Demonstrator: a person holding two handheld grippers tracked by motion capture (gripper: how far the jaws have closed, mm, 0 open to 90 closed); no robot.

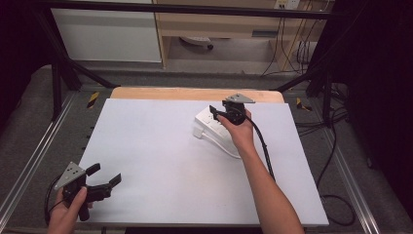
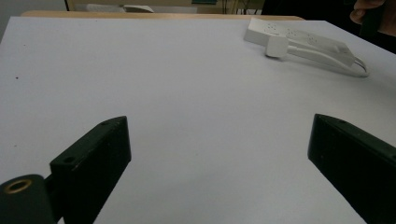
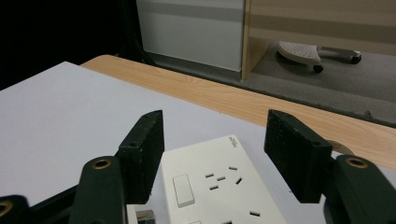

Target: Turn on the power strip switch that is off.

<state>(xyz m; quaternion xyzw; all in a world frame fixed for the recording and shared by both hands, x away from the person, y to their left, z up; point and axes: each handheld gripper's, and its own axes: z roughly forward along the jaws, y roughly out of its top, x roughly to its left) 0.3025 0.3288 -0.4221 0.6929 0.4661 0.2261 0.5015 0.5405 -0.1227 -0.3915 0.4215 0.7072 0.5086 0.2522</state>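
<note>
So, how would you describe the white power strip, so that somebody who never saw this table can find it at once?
Start from the large white board that covers the wooden table, and look to its far right part, near the bare wooden edge. There the flat white plastic power strip lies under the open black right gripper. It alone has socket holes, a rocker switch and a white cable.

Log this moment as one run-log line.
left gripper: open, idle near table corner | right gripper: open, above power strip | plug: in the strip | nothing held

Power strip (image 1: 213, 127) amid open table (image 1: 160, 161)
</note>
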